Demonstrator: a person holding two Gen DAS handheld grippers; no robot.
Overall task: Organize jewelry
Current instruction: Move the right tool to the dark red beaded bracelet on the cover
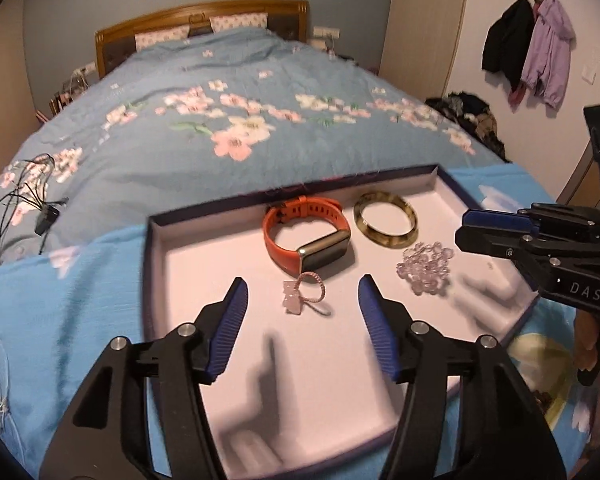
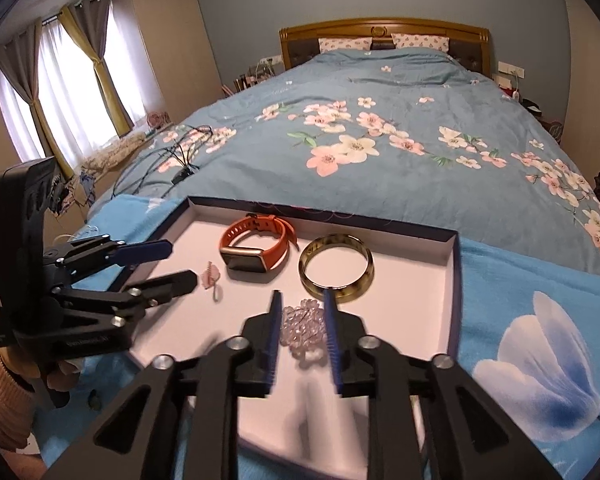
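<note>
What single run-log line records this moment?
left gripper: open above pink ring | right gripper: open around bead bracelet | tray: watch, bangle

On the bed [image 1: 220, 80], at its near end: a tray [image 1: 180, 264] holding four pieces. From tray centre in the left wrist view: watch [image 1: 306, 238] at 12 o'clock, bangle [image 1: 386, 220] at 1 o'clock just beside it, bead bracelet [image 1: 424, 266] at 3 o'clock before the bangle, charm ring [image 1: 306, 296] at 6 o'clock before the watch. Beyond the tray at 10 o'clock, well apart on the bed: cables [image 1: 24, 196].
</note>
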